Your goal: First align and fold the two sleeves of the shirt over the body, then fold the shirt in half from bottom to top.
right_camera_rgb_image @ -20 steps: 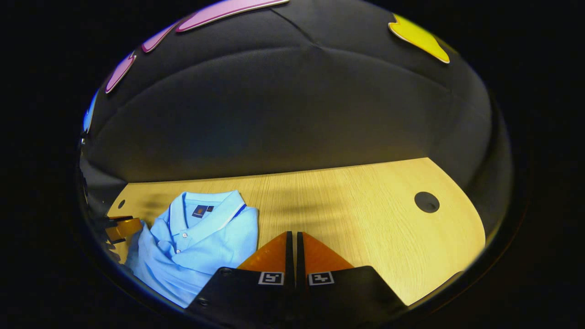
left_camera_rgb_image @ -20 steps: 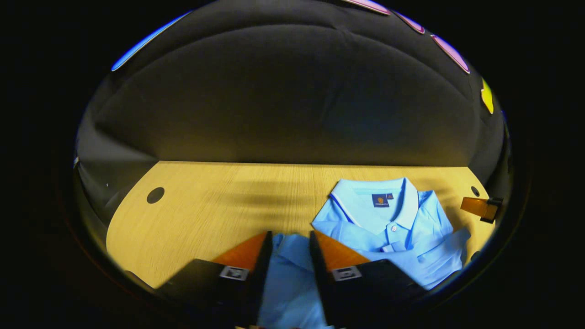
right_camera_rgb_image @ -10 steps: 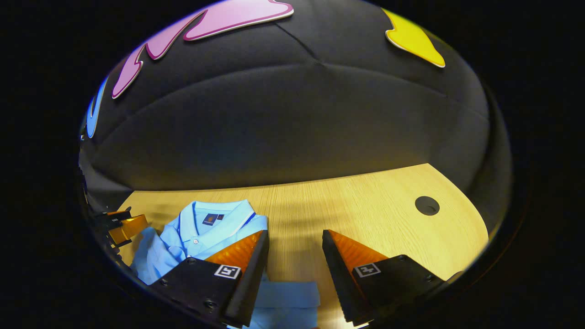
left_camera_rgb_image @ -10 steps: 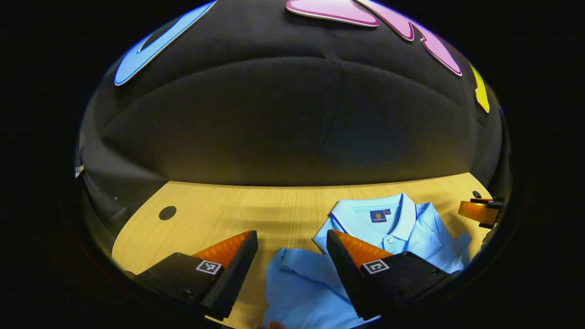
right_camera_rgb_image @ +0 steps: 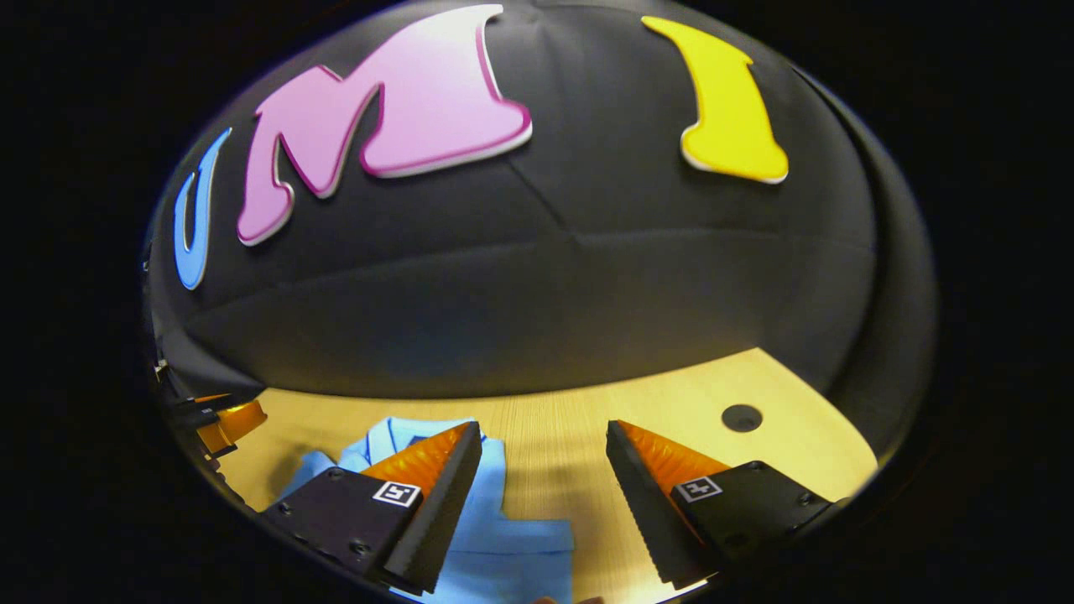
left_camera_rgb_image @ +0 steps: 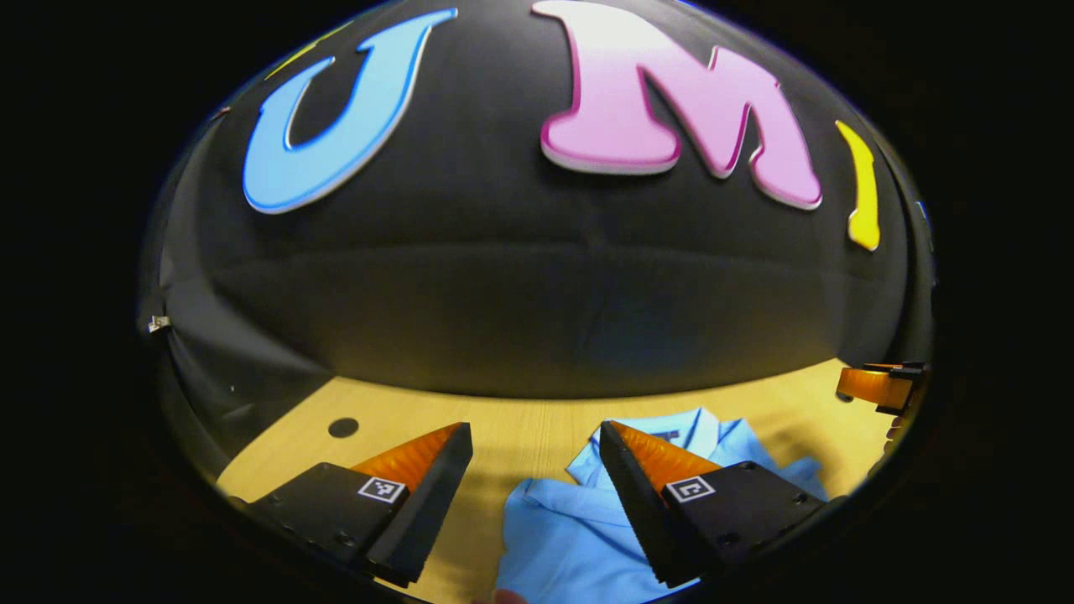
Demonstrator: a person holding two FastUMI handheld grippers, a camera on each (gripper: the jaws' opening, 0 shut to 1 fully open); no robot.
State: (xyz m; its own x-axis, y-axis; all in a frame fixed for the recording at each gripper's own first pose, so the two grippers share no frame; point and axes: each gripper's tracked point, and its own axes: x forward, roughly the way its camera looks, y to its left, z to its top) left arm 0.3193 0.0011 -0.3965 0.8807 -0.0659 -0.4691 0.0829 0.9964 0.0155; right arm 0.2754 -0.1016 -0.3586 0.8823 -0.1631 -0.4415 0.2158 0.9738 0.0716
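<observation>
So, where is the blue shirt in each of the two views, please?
Left gripper view: the blue shirt lies at the bottom, right of centre, partly behind the left gripper.
Right gripper view: the shirt lies at the bottom, left of centre, partly behind the right gripper.
Shared landmark: the wooden table under the shirt.

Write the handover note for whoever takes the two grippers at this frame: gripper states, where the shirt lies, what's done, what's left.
Left gripper: open, holding nothing, above the near part of the shirt.
Right gripper: open, holding nothing, above the wooden table.
Light blue polo shirt: lying on the table, collar towards the back wall, in a compact bundle.
Done: folds appear made, though neatness is hard to judge.
Left: check alignment, tidy if needed.
</observation>
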